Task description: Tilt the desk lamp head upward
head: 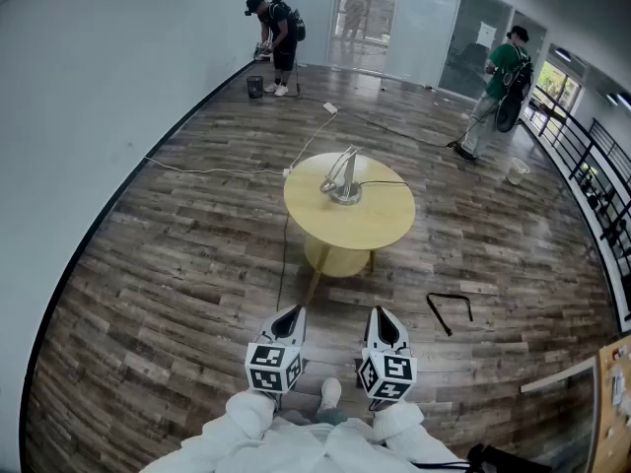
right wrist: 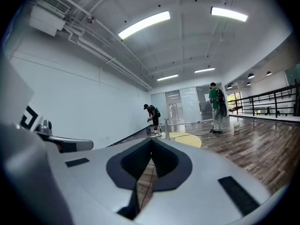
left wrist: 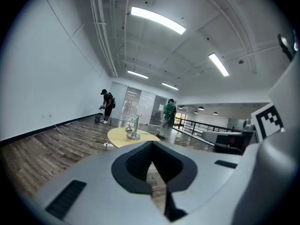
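A silver desk lamp [head: 342, 177] stands on a round yellow table [head: 380, 220] in the middle of the room, its head tipped down to the left. It shows small in the left gripper view as the lamp [left wrist: 133, 127] and in the right gripper view as the lamp [right wrist: 164, 125]. My left gripper [head: 288, 315] and right gripper [head: 383, 317] are held side by side low in the head view, well short of the table. Both are shut with nothing between the jaws.
A black cable runs from the lamp across the table. A white cord with a power strip [head: 331, 107] lies on the wooden floor beyond. A black strap [head: 449, 309] lies right of the table. Two people [head: 277, 32] [head: 498, 87] stand far off; a railing [head: 592, 166] lines the right side.
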### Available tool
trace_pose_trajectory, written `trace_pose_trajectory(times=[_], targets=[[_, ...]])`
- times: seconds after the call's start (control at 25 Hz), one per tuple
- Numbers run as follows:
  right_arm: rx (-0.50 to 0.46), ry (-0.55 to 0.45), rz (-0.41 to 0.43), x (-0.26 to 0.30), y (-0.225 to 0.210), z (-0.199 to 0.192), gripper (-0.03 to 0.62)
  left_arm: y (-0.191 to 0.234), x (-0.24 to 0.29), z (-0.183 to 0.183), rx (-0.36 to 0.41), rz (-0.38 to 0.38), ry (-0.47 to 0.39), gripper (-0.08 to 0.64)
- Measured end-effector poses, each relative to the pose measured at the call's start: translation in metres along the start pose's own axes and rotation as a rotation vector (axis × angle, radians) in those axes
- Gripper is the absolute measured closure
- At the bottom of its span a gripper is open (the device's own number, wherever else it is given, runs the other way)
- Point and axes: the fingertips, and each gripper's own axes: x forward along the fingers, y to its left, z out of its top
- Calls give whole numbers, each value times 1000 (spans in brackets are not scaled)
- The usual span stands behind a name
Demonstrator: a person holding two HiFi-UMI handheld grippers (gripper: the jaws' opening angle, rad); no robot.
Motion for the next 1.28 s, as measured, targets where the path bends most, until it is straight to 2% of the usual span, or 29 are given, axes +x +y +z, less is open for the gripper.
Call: trace_pose_trajectory(times=[0.64, 0.96, 1.28], targets=[[14, -6, 30, 75, -40, 14, 578, 4, 75, 8, 10, 22, 31, 557], [15, -13, 52, 132, -82, 32, 578, 2, 144, 31, 7, 37, 22, 557], [20, 7, 36, 180, -147, 34, 578, -12, 221, 39, 9, 32, 34, 557]])
